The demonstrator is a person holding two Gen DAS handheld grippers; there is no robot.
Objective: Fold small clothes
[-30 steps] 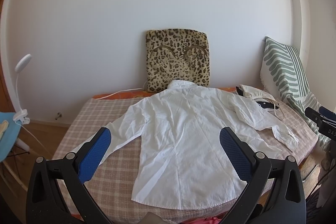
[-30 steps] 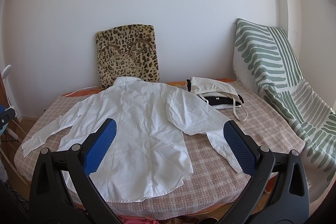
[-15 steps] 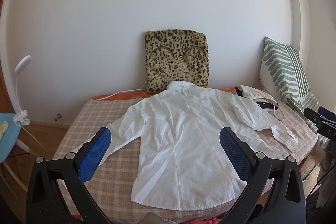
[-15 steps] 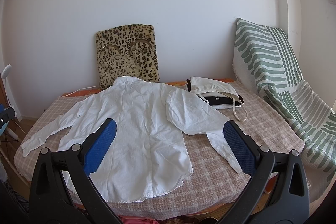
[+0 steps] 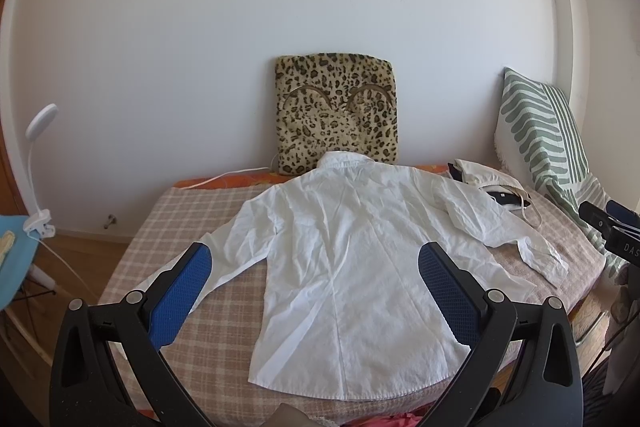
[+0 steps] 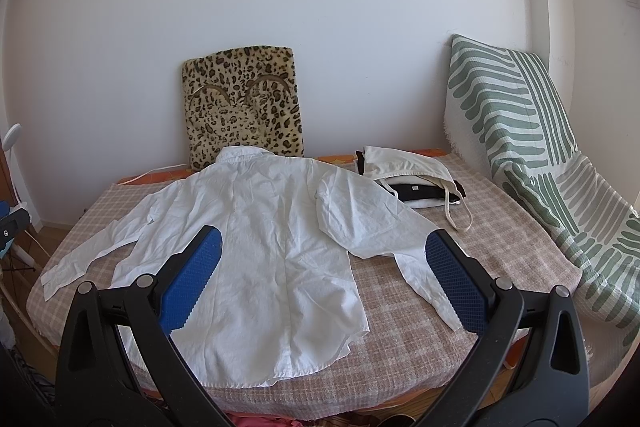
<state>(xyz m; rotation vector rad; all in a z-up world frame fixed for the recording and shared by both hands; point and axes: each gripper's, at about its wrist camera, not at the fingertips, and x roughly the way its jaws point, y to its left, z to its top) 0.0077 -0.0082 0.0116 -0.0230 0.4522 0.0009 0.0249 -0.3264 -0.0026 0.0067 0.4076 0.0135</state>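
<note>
tools (image 5: 316,269) wide above shirt (image 5: 352,267) hem

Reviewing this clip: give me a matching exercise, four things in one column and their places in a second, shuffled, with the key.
Things:
1. shirt
2. leopard cushion
3. tote bag
4. striped cloth

Places:
A. upright against the back wall
B. draped at the bed's right edge
C. spread flat mid-bed, collar toward the wall
D. lying beyond the shirt's right sleeve

Pairs: 1-C, 2-A, 3-D, 4-B
</note>
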